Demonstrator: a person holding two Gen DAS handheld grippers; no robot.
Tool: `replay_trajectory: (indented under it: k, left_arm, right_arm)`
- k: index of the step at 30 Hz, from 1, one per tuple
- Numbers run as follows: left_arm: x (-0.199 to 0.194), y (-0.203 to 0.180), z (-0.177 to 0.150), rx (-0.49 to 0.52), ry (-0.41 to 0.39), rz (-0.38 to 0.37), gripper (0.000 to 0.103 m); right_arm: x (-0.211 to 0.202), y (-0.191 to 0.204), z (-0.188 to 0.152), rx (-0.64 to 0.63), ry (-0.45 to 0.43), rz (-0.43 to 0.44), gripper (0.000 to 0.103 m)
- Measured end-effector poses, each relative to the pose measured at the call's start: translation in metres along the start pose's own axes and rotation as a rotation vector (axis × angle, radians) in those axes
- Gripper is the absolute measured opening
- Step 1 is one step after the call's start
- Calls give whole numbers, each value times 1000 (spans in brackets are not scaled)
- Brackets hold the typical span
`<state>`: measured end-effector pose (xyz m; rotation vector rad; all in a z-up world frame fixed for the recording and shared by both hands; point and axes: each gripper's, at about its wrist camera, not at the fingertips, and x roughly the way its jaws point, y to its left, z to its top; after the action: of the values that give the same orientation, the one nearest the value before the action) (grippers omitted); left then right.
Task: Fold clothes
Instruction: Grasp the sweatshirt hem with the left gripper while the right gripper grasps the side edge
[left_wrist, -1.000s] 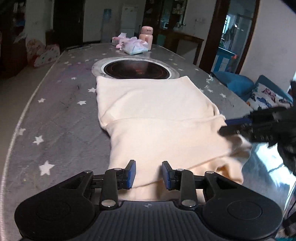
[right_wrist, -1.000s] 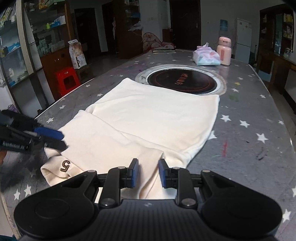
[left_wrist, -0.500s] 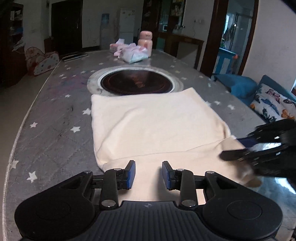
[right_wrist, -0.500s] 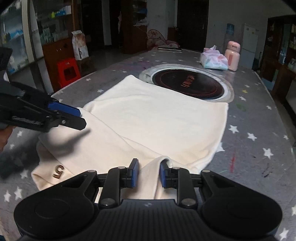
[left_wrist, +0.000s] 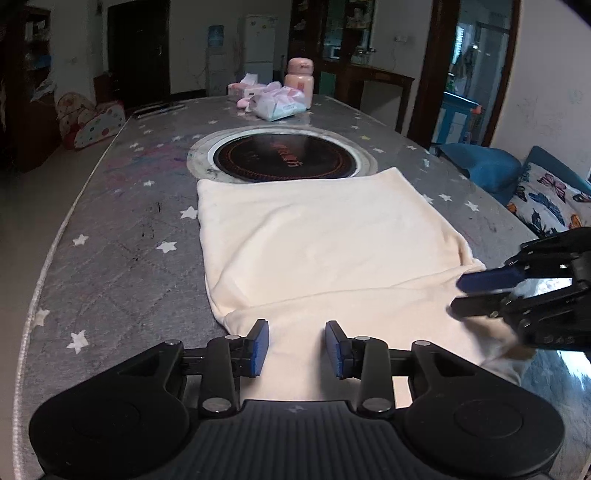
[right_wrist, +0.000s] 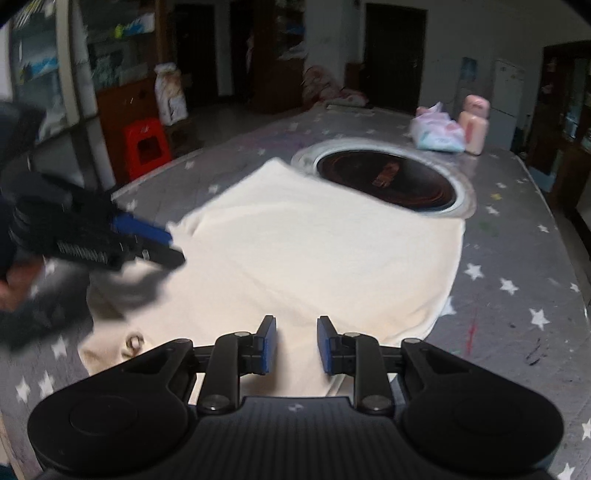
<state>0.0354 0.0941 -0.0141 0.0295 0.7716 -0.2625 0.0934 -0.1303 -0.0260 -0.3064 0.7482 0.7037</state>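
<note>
A cream garment (left_wrist: 332, 251) lies partly folded on the grey star-patterned table (left_wrist: 122, 251), its far edge by the round cooktop (left_wrist: 284, 158). My left gripper (left_wrist: 297, 347) is open and empty, above the garment's near edge. It also shows in the right wrist view (right_wrist: 162, 243), over the garment's left side. My right gripper (right_wrist: 293, 345) is open and empty over the garment (right_wrist: 314, 258). It shows in the left wrist view (left_wrist: 465, 295), over the garment's right edge. A small printed mark (right_wrist: 135, 341) shows near the garment's corner.
A tissue pack (left_wrist: 277, 103) and a pink jar (left_wrist: 300, 79) stand beyond the cooktop. A red stool (right_wrist: 147, 146) and shelves stand off the table's left side. A blue cushion (left_wrist: 480, 166) and butterfly pillow (left_wrist: 546, 203) lie to the right.
Both grippers have risen and pulled back from the garment; the right wrist view has swung and is blurred. The right gripper's fingers have spread slightly wider. The garment lies the same.
</note>
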Motion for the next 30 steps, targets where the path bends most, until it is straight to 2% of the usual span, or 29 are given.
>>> replay_trajectory:
  k: [7, 11, 15, 16, 21, 25, 27, 29, 30]
  left_arm:
    - [-31, -20, -16, 109, -14, -69, 49]
    - [-48, -41, -33, 214, -6, -124, 53]
    - [-48, -54, -48, 317, 9, -96, 56]
    - [-46, -57, -50, 342, 9, -86, 56]
    - [-41, -58, -57, 412, -3, -50, 55]
    - [-34, -61, -61, 460, -19, -30, 50]
    - [-31, -62, -63, 484, -27, -19, 41]
    - [-27, -63, -65, 508, -35, -9, 22]
    - [-27, -62, -63, 494, -43, -9, 16]
  right_arm:
    - [-12, 2, -10, -24, 9, 4, 24]
    - [-14, 5, -18, -41, 28, 10, 24]
    - [-30, 8, -18, -47, 16, 35, 25]
    - [-34, 10, -19, -62, 16, 34, 29]
    - [-53, 22, -27, -142, 28, 34, 34]
    - [-56, 31, -37, -213, 34, 30, 39]
    - [-57, 36, -42, -248, 36, 28, 42]
    - [-58, 41, -47, -284, 39, 26, 45]
    - [-59, 43, -50, -301, 40, 24, 46]
